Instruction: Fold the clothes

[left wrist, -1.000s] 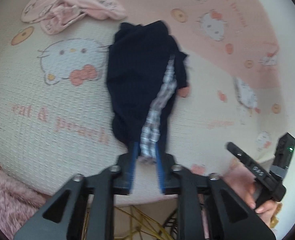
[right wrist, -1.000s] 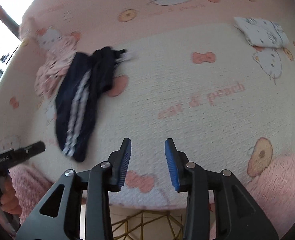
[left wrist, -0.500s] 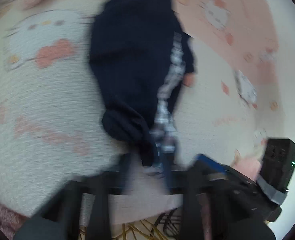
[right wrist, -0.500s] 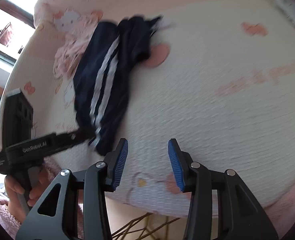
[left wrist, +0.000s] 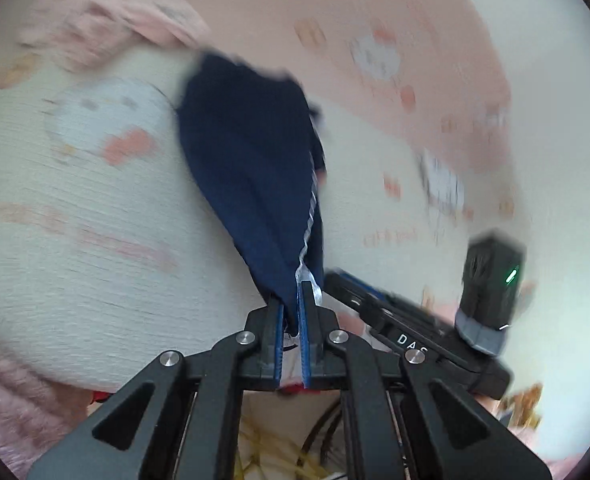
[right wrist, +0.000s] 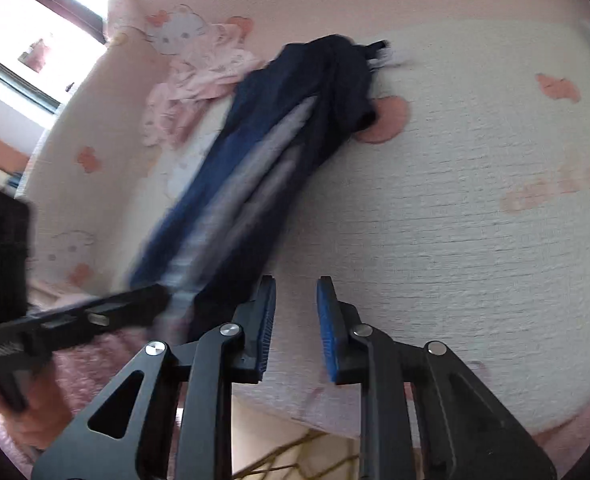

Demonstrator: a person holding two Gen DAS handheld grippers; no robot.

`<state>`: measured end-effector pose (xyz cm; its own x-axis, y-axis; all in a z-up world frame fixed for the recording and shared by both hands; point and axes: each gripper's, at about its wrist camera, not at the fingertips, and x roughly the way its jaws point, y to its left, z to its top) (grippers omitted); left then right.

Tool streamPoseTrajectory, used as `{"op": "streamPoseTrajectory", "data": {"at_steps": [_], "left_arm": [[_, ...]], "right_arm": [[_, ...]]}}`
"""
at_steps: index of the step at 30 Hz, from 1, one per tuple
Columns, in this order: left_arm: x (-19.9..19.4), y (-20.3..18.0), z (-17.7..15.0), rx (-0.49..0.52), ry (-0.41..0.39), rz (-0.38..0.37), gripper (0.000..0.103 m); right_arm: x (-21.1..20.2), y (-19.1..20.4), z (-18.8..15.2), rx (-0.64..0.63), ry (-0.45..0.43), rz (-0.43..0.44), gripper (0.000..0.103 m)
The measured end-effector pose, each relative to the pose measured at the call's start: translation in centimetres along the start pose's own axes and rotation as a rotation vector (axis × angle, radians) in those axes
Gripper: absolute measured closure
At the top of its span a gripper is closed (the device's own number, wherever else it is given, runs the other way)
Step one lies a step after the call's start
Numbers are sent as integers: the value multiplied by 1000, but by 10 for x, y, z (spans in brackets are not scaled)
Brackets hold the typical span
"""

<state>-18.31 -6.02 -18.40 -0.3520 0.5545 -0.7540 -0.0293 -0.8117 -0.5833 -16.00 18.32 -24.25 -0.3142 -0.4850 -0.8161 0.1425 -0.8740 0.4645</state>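
Navy trousers with white side stripes (left wrist: 247,160) lie lengthwise on the cartoon-print bed sheet (left wrist: 75,240). My left gripper (left wrist: 291,300) is shut on their near end, which is lifted off the sheet and drawn taut. In the right wrist view the trousers (right wrist: 279,136) stretch from mid-bed down to the left gripper (right wrist: 151,304). My right gripper (right wrist: 297,292) hovers just right of that held end, its jaws closing with only bare sheet between them. The trouser edge brushes its left finger (right wrist: 265,300). The right gripper (left wrist: 347,286) also shows beside the left one.
A crumpled pink garment (right wrist: 199,76) lies beyond the trousers at the far side. A pink fluffy blanket (left wrist: 11,392) covers the near left corner. The bed's front edge runs just under both grippers, with a gold wire frame (left wrist: 275,452) below. A window (right wrist: 35,32) is far left.
My left gripper closed on the trousers' near end and raised it, pulling the cloth straight. The right gripper swung left toward that end and its jaws narrowed.
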Motion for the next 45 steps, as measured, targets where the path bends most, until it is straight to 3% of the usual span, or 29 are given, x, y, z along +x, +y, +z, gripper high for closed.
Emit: {"op": "streamPoseTrajectory", "data": {"at_steps": [1, 3, 6, 7, 8, 10, 11, 13, 15, 18, 19, 20, 21, 24, 29, 33, 35, 37, 39, 41, 43, 45], "left_arm": [[-14, 10, 3, -41, -54, 12, 96], [-36, 37, 14, -130, -126, 128, 95], [-41, 60, 23, -173, -106, 275, 89], [-41, 57, 23, -134, -99, 290, 83], [-39, 48, 22, -68, -88, 295, 66], [-27, 33, 22, 11, -50, 309, 44], [-18, 33, 20, 29, -12, 331, 44], [2, 32, 18, 38, 46, 393, 44], [26, 30, 11, 92, 106, 465, 44], [49, 29, 5, 176, 147, 557, 44], [51, 31, 7, 179, 145, 556, 46], [54, 32, 9, 182, 143, 556, 74], [56, 34, 12, 180, 140, 549, 92], [40, 38, 29, 117, 87, 449, 96], [-6, 39, 59, 48, -50, 223, 98], [-38, 38, 67, -11, -140, 25, 98], [-36, 43, 67, -89, -152, 30, 98], [-26, 63, 66, -195, -106, 40, 97], [-11, 81, 56, -258, -21, 150, 97], [-1, 78, 41, -218, 24, 247, 96], [5, 72, 26, -193, 52, 262, 95], [10, 68, 15, -176, 73, 270, 91]], "right_arm": [[-3, -4, 1, 5, -9, -32, 82], [-8, -15, 2, 11, -11, -95, 81], [-5, -28, 5, 48, 23, -128, 74], [-4, -30, 7, 54, 31, -133, 73], [-3, -29, 13, 45, 29, -137, 71], [-3, -25, 24, 30, 18, -143, 57], [-4, -23, 33, 29, 0, -143, 55], [2, -19, 53, 43, -25, -119, 41], [14, -13, 72, 50, -41, -102, 35], [39, -7, 97, 52, -39, -124, 34], [47, -8, 102, 54, -28, -130, 34], [57, -8, 107, 53, -15, -130, 34], [66, -8, 111, 51, 1, -131, 35], [87, -4, 114, 0, 69, -180, 92], [60, -1, 104, -40, 32, -142, 97], [-2, -9, 95, -3, -59, -116, 98], [-31, -8, 92, -2, -96, -130, 98], [-51, -10, 87, 0, -119, -153, 98], [-62, -13, 79, 17, -124, -162, 97], [-64, -20, 69, 26, -107, -204, 97], [-48, -28, 59, 20, -46, -281, 95], [-33, -37, 47, 38, 14, -300, 89]]}}
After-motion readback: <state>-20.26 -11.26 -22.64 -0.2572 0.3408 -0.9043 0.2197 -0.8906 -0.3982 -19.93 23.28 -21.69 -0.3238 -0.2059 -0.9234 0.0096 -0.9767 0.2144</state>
